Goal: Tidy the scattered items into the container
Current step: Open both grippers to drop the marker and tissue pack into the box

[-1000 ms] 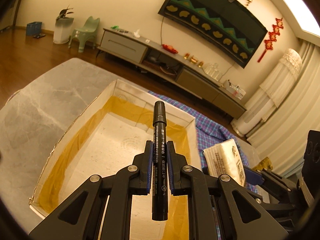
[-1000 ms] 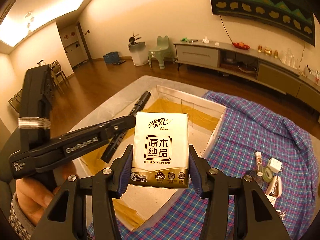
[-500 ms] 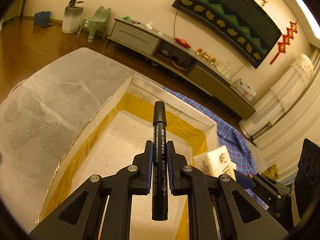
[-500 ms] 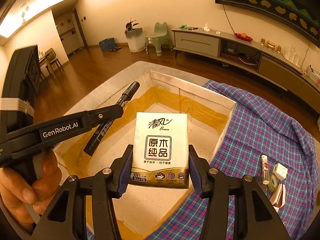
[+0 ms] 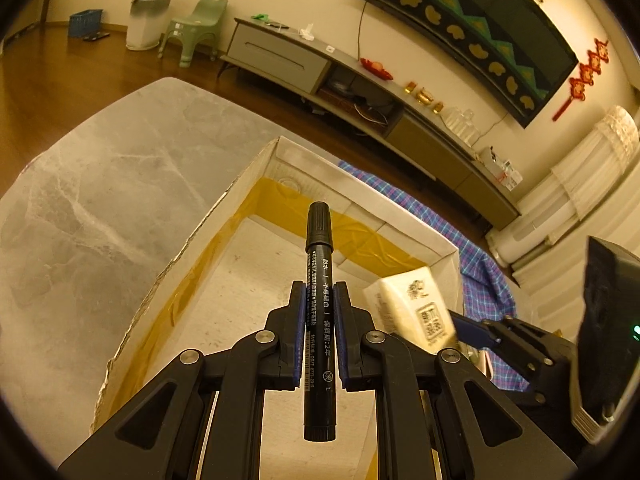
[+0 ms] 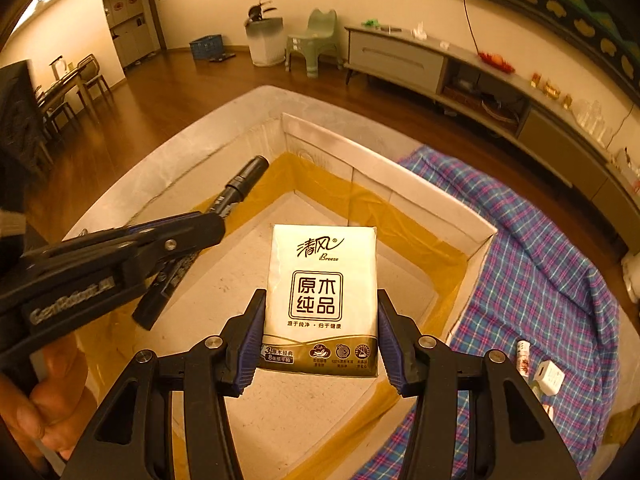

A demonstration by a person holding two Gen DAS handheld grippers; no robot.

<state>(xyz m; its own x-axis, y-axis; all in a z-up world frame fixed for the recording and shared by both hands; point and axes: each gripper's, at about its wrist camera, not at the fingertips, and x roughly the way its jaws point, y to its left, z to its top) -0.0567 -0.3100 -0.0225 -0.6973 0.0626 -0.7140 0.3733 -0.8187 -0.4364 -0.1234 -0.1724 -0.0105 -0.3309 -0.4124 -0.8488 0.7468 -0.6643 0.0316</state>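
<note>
Left gripper (image 5: 319, 312): jaws clamped on a black marker (image 5: 319, 320), gripped mid-barrel, cap end pointing away over the box.
Right gripper (image 6: 321, 338): jaws closed on the sides of a tissue pack (image 6: 322, 300), printed face up, gripped at its lower half.
Marker: held in the air above the left part of the box (image 6: 432, 196); in the right wrist view it slants across the left wall, cap toward the far-left corner.
Tissue pack: held above the middle of the box floor; in the left wrist view it shows just right of the marker, over the right side of the box.
Box: white, open-topped, yellow tape along the inner base of its walls; sits on the grey marble worktop (image 5: 100, 184).
Cloth (image 6: 540, 264): blue-and-pink plaid, spread on the worktop, touching the box's right wall.
On the cloth: a small tube (image 6: 523, 356) and a white plug (image 6: 551, 378), close together near the right edge.
Hand (image 6: 44, 400): grips the left gripper's handle, near left.
</note>
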